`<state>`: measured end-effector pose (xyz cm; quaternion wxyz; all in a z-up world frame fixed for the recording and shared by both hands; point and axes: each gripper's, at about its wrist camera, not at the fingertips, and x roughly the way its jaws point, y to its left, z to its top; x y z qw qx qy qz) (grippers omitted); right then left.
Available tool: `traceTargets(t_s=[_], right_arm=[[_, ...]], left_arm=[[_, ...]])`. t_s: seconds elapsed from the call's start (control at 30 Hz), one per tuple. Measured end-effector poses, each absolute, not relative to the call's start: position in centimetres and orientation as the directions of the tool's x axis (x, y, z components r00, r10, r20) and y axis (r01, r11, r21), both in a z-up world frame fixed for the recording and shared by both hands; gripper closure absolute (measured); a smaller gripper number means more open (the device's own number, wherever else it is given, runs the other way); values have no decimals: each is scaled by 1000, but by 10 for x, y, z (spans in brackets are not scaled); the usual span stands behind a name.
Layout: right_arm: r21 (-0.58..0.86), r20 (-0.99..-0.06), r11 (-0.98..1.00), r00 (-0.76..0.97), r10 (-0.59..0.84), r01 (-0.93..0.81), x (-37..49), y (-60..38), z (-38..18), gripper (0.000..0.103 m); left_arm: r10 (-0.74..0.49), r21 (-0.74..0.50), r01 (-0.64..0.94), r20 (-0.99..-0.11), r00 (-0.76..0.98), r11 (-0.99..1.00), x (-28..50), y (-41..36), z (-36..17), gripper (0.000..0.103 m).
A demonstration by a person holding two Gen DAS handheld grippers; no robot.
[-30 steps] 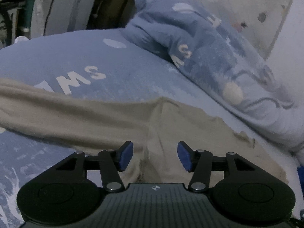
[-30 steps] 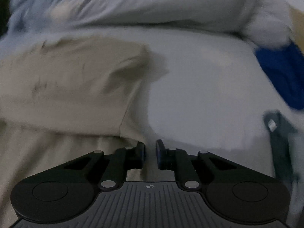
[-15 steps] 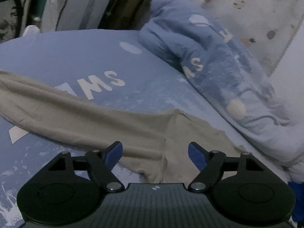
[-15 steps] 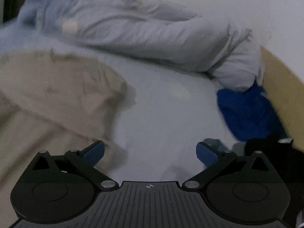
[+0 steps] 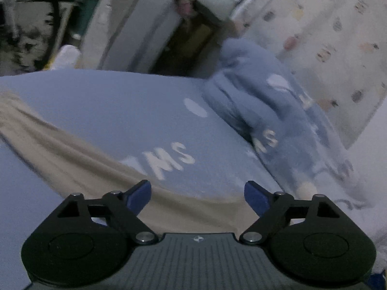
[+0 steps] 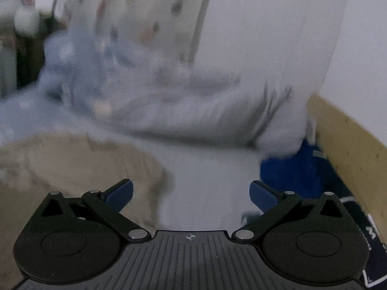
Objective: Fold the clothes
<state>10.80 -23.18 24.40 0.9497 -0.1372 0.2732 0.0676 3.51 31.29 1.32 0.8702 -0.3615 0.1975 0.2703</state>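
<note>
Both claws have lifted off the beige garment [image 5: 79, 159]; left claw [image 5: 197, 197] and right claw [image 6: 191, 194] gape empty, so I can regrip.

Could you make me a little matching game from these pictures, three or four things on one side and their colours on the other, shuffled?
Things:
1. garment spread on the bed
2. bedsheet with white letters
3. crumpled cloth by the wooden board
4. pads on the tongs' fingers

Colours:
A. deep royal blue
B. beige
C. dark blue on black arms
D. pale blue

Pairs: 1-B, 2-D, 3-A, 4-C
</note>
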Motion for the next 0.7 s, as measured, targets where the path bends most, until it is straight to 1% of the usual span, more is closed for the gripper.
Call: traceTargets(t_s=[0.07, 0.17, 0.23, 0.33, 0.43, 0.5, 0.57, 0.6, 0.67, 0.7], right_arm=[[-180, -476, 957, 872, 117, -227, 91, -223, 269, 0], [-126, -436, 946, 873, 218, -299, 86, -201, 287, 0], [-119, -438, 925, 855, 278, -361, 92, -175, 286, 0], [-125, -451, 883, 818, 356, -453, 103, -132, 280, 0], [-122, -466, 839, 777, 423, -530, 108, -92, 271, 0], [-109, -474, 817, 752, 459, -567, 110, -70, 267, 0], [-104, -484, 798, 731, 481, -594, 105, -47, 266, 0], [-101, -491, 790, 721, 488, -604, 102, -36, 265, 0], [-91, -507, 777, 700, 503, -623, 101, -21, 260, 0], [-85, -514, 772, 692, 507, -629, 101, -15, 257, 0]], left_arm=[[345, -548, -639, -548, 762, 540, 20, 328, 8, 16], [393, -577, -688, -565, 725, 440, -2, 352, -1, 16], [456, -586, -738, -585, 671, 335, -23, 369, -10, 16], [548, -576, -806, -635, 545, 134, -61, 395, -25, 16], [569, -602, -798, -663, 487, -19, -97, 425, -45, 16], [572, -636, -768, -660, 486, -82, -114, 443, -59, 16], [578, -642, -764, -646, 498, -59, -109, 450, -63, 16], [581, -645, -763, -638, 504, -47, -107, 454, -65, 14], [587, -650, -759, -623, 517, -22, -102, 461, -68, 2], [589, -653, -757, -616, 523, -10, -100, 465, -70, 0]])
